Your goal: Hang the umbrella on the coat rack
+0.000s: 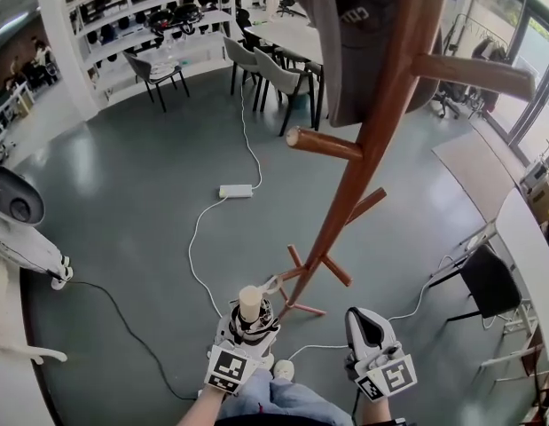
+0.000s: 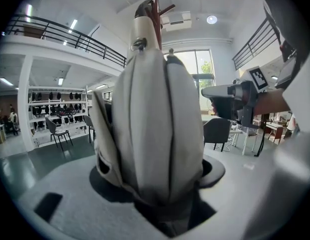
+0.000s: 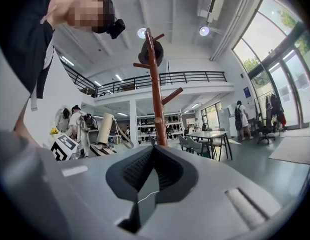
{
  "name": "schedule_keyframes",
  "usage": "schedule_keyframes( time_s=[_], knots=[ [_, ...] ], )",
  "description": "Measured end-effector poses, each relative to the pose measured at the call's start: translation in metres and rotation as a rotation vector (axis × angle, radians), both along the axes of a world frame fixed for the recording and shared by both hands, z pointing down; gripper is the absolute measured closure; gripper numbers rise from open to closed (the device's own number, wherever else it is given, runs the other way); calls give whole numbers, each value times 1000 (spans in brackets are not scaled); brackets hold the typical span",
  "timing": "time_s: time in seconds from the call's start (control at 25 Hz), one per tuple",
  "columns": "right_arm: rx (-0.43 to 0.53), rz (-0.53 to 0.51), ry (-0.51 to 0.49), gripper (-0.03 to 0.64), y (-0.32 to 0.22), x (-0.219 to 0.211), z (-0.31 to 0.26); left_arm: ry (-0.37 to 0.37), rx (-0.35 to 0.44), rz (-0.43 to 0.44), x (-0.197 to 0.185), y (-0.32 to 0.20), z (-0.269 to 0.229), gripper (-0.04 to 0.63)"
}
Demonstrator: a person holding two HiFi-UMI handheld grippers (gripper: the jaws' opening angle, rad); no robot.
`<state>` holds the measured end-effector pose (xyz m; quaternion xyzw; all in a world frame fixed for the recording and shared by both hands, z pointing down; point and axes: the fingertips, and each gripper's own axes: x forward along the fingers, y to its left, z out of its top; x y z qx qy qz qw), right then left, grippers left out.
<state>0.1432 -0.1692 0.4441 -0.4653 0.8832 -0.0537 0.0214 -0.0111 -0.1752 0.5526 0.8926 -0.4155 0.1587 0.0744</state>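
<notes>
A folded beige umbrella (image 1: 249,312) stands upright in my left gripper (image 1: 248,328), its cream handle end pointing up. The jaws are shut on its bundled fabric (image 2: 155,129), which fills the left gripper view. The wooden coat rack (image 1: 363,149) rises just ahead and to the right of it, its feet on the floor close to the umbrella. A free peg (image 1: 323,143) sticks out on the rack's left side. My right gripper (image 1: 362,319) hangs to the right of the rack's foot, shut and empty (image 3: 149,151). The right gripper view shows the rack's pole (image 3: 153,84) and the umbrella's handle (image 3: 105,129).
A dark garment (image 1: 363,34) hangs at the rack's top. A white power strip (image 1: 236,190) and cables lie on the grey floor. Chairs and a table (image 1: 283,69) stand at the back, a black chair (image 1: 491,282) at right, a white machine (image 1: 17,211) at left.
</notes>
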Motion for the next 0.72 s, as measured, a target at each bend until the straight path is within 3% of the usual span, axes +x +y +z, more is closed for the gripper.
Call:
schedule_keyframes(
  time_s=[0.72],
  knots=[
    [-42,-17,16,609,-3,-2,16,-74,-84,8,1,-11,68,291]
  ],
)
